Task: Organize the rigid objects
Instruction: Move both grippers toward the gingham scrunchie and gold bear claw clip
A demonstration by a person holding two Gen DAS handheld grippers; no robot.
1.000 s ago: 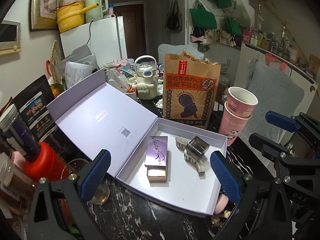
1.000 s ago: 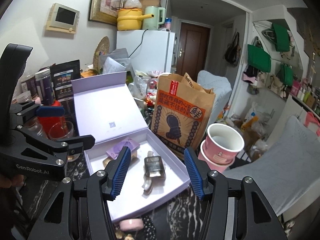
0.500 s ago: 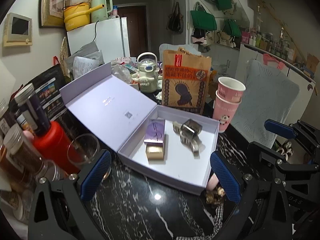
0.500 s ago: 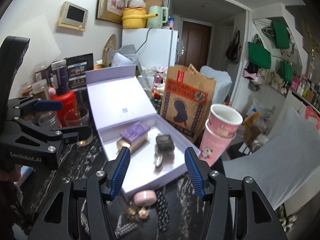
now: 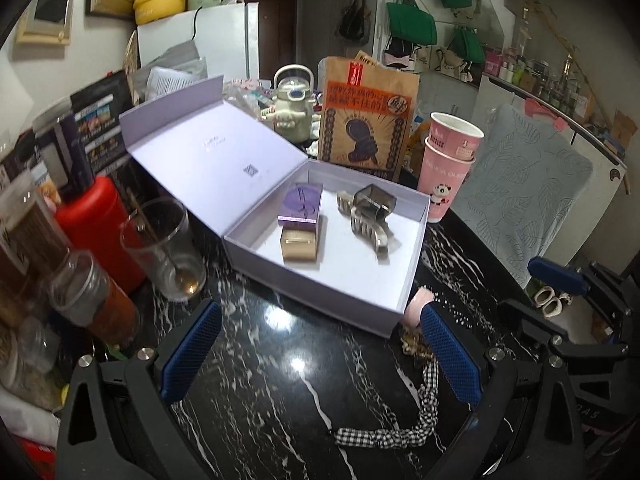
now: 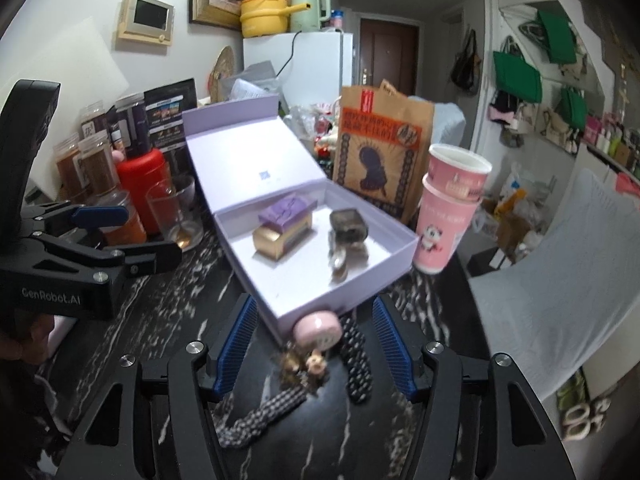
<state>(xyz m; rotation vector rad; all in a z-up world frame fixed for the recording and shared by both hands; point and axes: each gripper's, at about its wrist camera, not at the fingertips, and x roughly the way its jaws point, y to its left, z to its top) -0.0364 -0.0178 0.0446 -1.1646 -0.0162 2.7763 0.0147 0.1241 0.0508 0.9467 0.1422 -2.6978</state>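
Observation:
An open lilac box [image 5: 332,300] [image 6: 280,304] sits on the black marble table. Inside lie a purple-and-gold small box [image 5: 301,220] [image 6: 282,226] and a grey hair claw clip [image 5: 370,216] [image 6: 347,236]. In front of the box lie a pink round case [image 6: 318,330] [image 5: 418,306], a leopard scrunchie [image 6: 302,366] and checked hair ties [image 5: 400,432] [image 6: 356,364]. My left gripper [image 5: 320,352] is open and empty, in front of the box. My right gripper [image 6: 316,344] is open, its fingers on either side of the pink case and scrunchie.
Stacked pink paper cups [image 5: 448,168] [image 6: 448,208] and a brown paper bag [image 5: 366,120] stand behind the box. A glass [image 5: 164,248], a red bottle [image 5: 98,232] and jars [image 5: 92,304] stand at the left. A padded chair [image 5: 520,184] is at the right.
Both grippers have pulled back from the box and risen. The pink case, scrunchie and hair ties have come into view in front of it. Both stay open.

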